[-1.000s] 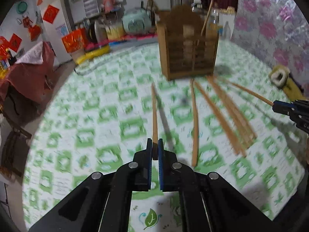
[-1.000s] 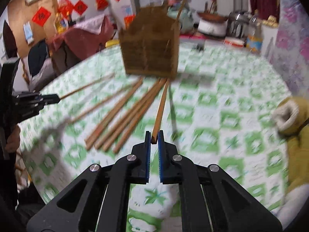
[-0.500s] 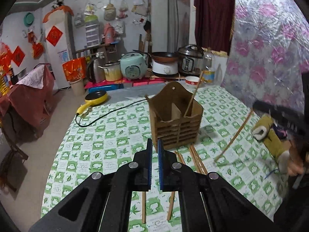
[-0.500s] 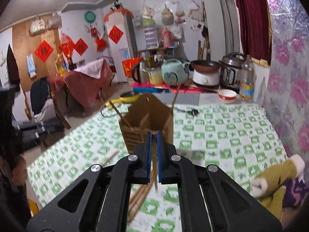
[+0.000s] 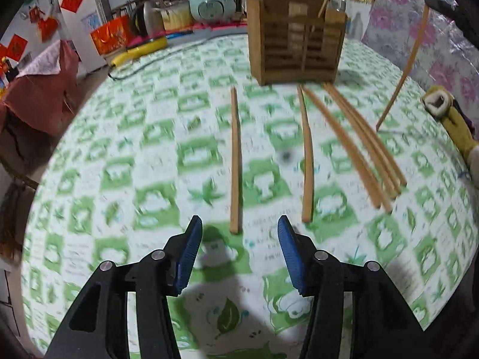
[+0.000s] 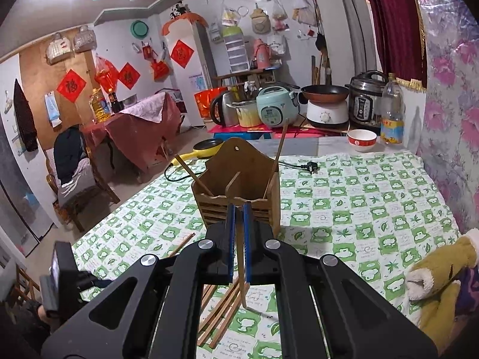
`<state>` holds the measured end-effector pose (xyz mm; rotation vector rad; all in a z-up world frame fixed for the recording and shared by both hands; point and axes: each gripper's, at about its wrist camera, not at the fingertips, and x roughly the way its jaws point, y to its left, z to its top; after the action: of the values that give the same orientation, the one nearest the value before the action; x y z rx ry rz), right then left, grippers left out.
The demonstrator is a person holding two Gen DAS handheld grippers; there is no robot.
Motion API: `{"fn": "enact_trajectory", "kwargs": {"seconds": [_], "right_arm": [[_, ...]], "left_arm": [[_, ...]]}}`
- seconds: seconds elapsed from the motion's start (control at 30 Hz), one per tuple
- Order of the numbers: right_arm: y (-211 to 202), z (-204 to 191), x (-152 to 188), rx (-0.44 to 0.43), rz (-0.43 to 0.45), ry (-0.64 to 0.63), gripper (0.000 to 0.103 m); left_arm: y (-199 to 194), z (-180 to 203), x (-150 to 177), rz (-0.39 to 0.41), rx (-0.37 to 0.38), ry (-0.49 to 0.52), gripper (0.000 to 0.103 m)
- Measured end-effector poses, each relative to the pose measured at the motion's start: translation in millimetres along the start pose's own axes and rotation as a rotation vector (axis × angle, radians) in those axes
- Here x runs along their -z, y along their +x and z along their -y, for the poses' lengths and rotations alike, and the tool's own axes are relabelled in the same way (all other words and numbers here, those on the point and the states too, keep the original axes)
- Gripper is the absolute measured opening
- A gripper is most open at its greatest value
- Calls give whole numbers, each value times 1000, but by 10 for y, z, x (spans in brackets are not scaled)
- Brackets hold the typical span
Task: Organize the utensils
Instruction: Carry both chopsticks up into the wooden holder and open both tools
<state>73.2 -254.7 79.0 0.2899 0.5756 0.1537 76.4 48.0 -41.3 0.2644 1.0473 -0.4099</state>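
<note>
A: What has the right gripper (image 6: pixel 238 239) got?
B: Its jaws clamp one chopstick (image 6: pixel 241 272), hanging just near the wooden holder (image 6: pixel 239 191).
A: And the left gripper (image 5: pixel 238 229)?
B: Its jaws have just been opening, nothing between them; a loose chopstick (image 5: pixel 235 161) lies just beyond, the bundle (image 5: pixel 363 146) farther right, on the tablecloth (image 5: pixel 149 137).

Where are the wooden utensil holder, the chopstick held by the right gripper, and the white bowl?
wooden utensil holder (image 6: pixel 239 164): right wrist view, back panel.
held chopstick (image 6: pixel 240 257): right wrist view, shaft between the fingers.
white bowl (image 6: pixel 361 140): right wrist view, outer wall.
</note>
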Motion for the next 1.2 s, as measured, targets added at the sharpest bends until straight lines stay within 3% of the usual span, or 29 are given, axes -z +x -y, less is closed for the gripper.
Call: {"fn": "enact_trajectory", "kwargs": {"seconds": [0.03,0.1,0.13,0.3,0.4,0.63,0.83,1.03,1.2], "right_arm": [[1,1,3,0,1,0,6],[2,4,5,-2,-1,4,6],[7,5,10,-5,-2,8,6],[2,11,42,-14,3,27,6],[-24,20,15,-14,11,31,6],[-116,-59,-190,-22,67,13,6],[-123,-157,-438,-37,114,-1,6],[-143,-206,-748,-8,229,7,6],[-23,-181,-946,53,342,23,6]], "left_arm": [[29,5,33,0,6,0,51],[17,9,47,23,12,6,37],[5,11,41,24,22,10,5],[-102,-43,-62,56,27,-24,6],[-393,-27,-229,127,30,-25,6],[-1253,145,-902,349,36,-6,6],[-1486,256,-1478,421,79,-11,6],[-1752,289,-1984,525,138,-48,6],[-1689,319,-2252,585,109,-78,6]]}}
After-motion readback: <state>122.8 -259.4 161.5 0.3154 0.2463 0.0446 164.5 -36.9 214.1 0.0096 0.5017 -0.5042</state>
